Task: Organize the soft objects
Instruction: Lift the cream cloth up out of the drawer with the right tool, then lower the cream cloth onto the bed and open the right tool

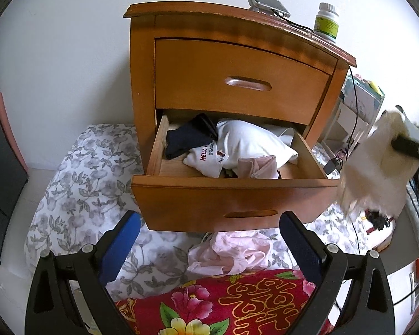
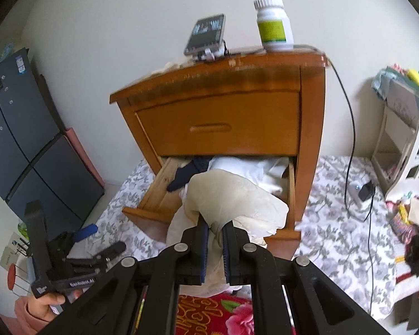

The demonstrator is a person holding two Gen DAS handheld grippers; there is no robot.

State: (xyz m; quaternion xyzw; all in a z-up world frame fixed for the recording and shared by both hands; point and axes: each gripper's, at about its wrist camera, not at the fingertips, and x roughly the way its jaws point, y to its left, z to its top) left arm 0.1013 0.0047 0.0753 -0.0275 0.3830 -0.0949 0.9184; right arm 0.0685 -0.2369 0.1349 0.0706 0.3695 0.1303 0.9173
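A wooden nightstand has its lower drawer (image 1: 231,198) pulled open, holding a white garment (image 1: 251,142), a dark garment (image 1: 187,139) and a pink one (image 1: 257,167). My right gripper (image 2: 215,240) is shut on a cream cloth (image 2: 237,195) and holds it up in front of the drawer (image 2: 153,212); the cloth also shows at the right of the left wrist view (image 1: 377,173). My left gripper (image 1: 209,223) is open and empty, just above a pale pink garment (image 1: 231,251) lying on the bed below the drawer front.
The nightstand stands on a grey floral sheet (image 1: 78,184). A red floral quilt (image 1: 223,304) lies near me. A pill bottle (image 2: 273,25) and a phone on a stand (image 2: 206,36) sit on the nightstand top. A black cable (image 2: 352,145) hangs at its right. A white shelf (image 2: 405,145) stands right.
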